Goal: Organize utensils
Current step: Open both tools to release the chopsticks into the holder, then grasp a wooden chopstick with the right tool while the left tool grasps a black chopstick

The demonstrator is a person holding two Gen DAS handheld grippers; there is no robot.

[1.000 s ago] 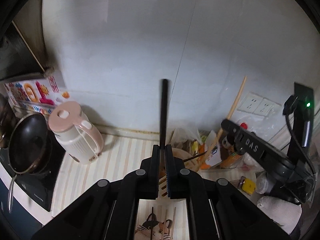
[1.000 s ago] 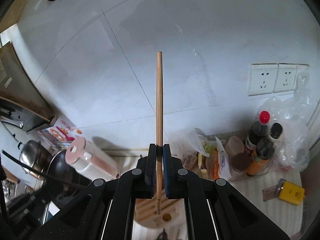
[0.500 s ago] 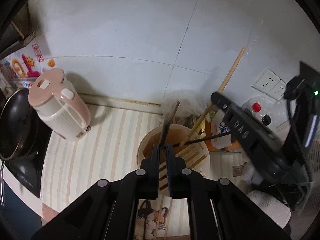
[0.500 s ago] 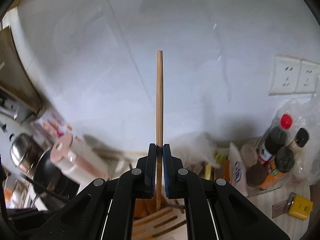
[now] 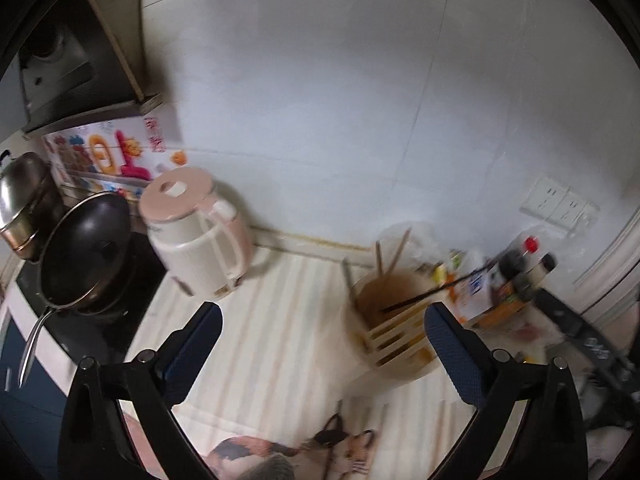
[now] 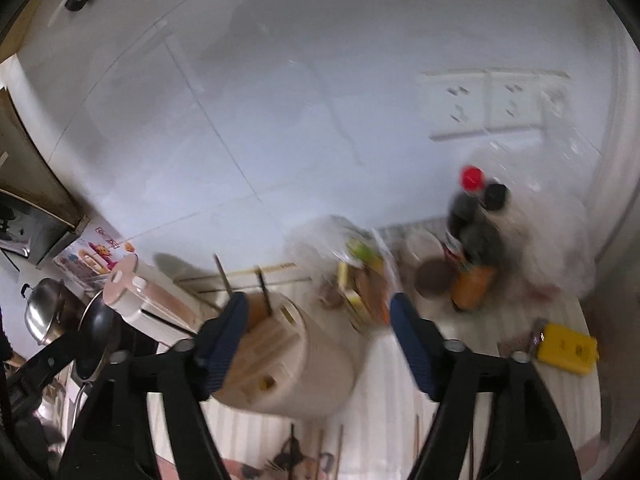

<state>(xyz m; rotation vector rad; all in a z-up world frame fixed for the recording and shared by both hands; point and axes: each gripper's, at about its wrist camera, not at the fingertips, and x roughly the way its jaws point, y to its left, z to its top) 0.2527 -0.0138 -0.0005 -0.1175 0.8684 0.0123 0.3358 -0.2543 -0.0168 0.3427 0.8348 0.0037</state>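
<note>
The left gripper [image 5: 323, 330] stands wide open with nothing between its blue-padded fingers [image 5: 192, 344]. The right gripper [image 6: 316, 330] is spread just as wide and is also empty.

Between and just beyond the left fingers sits the utensil holder [image 5: 394, 344], a round cream tub with a slotted front and a brownish inside, on the striped counter [image 5: 280, 320]. Several chopsticks [image 5: 390, 258] lean out of it: pale wooden ones at the far rim and a black chopstick [image 5: 436, 290] slanting to the right. In the right wrist view the same holder [image 6: 292, 364] lies behind the left finger, blurred, with two dark sticks [image 6: 264, 292] rising from its top.

The left wrist view alone shows a cat-print mat [image 5: 304, 456] at the near edge, and far left a pink kettle [image 5: 196, 236], a black pan [image 5: 86, 248] and a steel pot [image 5: 24, 200]; the other gripper shows blurred at its right edge. The right wrist view shows more of the right side: sauce bottles [image 6: 472, 240], one with a red cap, a yellow box [image 6: 566, 348] on the counter, and wall sockets [image 6: 496, 104] above. More sticks [image 6: 340, 452] lie near the mat's edge.
</note>
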